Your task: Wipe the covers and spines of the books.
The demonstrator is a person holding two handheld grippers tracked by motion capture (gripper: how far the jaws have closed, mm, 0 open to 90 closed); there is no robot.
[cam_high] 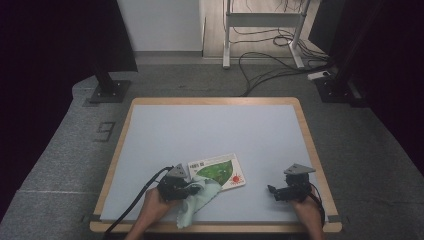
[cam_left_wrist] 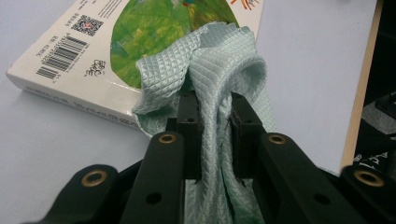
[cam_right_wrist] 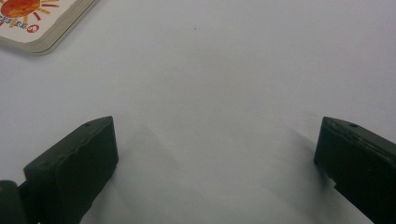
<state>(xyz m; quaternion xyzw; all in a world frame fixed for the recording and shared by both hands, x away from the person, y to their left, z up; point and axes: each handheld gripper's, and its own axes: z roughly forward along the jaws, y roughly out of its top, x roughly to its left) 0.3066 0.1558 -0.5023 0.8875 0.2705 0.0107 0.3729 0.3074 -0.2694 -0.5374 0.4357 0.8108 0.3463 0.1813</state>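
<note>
The table carries a pale blue mat inside a light wooden rim. It stands on grey carpet. A marking shaped like the digit 3 lies on the carpet just left of the table. Beyond the table's far left corner, a dark post rises from a bolted base plate. A second base plate sits beyond the far right corner. A white metal frame stands at the far wall. Black cables trail across the floor beneath and in front of it. A white power strip lies near the right plate.
</note>
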